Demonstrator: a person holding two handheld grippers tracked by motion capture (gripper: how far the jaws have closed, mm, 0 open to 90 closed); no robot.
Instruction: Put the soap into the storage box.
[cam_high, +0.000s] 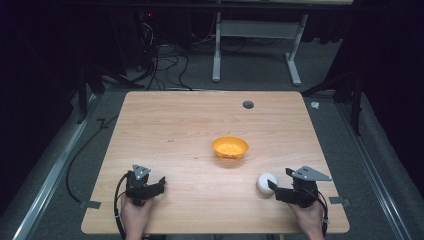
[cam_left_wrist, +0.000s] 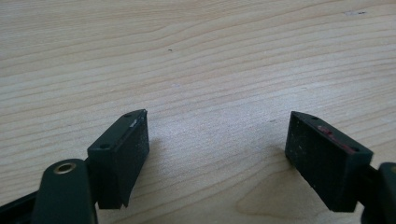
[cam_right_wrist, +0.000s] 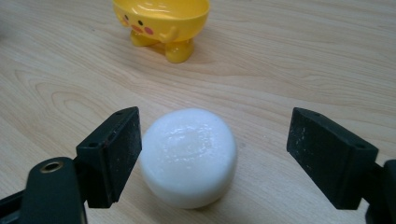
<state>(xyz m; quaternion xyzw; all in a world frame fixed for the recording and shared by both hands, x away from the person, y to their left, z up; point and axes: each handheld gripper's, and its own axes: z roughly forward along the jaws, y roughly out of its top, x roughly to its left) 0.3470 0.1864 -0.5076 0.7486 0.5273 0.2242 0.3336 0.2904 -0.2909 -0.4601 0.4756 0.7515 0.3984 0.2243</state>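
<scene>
The work looks barely begun: the white bun-shaped piece (cam_right_wrist: 189, 156) sits on the table, not yet lifted, and the grasp is only being lined up. Seizing it, carrying it and, by my guess, setting it in the bowl are all left.

Nearest, the right gripper (cam_right_wrist: 212, 158) has its jaws spread wide around the white piece; one jaw stands just beside or perhaps touching its flank, the other well apart from it. In the high view the right gripper (cam_high: 274, 188) points at the piece (cam_high: 265, 183) from the near right edge. The piece is a squat, rounded puck, smooth and slightly glossy, with a faint dimpled top; it may be a toy steamed bun.

The left gripper (cam_left_wrist: 217, 156), jaws likewise spread, holds nothing, with bare wood between its matte black blocky pads.

Beyond the right jaws stands a glossy yellow plastic bowl (cam_right_wrist: 161, 18) shaped like a duckling, with small feet and pink cheeks. The table (cam_high: 165, 130) is pale laminate with printed wood grain.
</scene>
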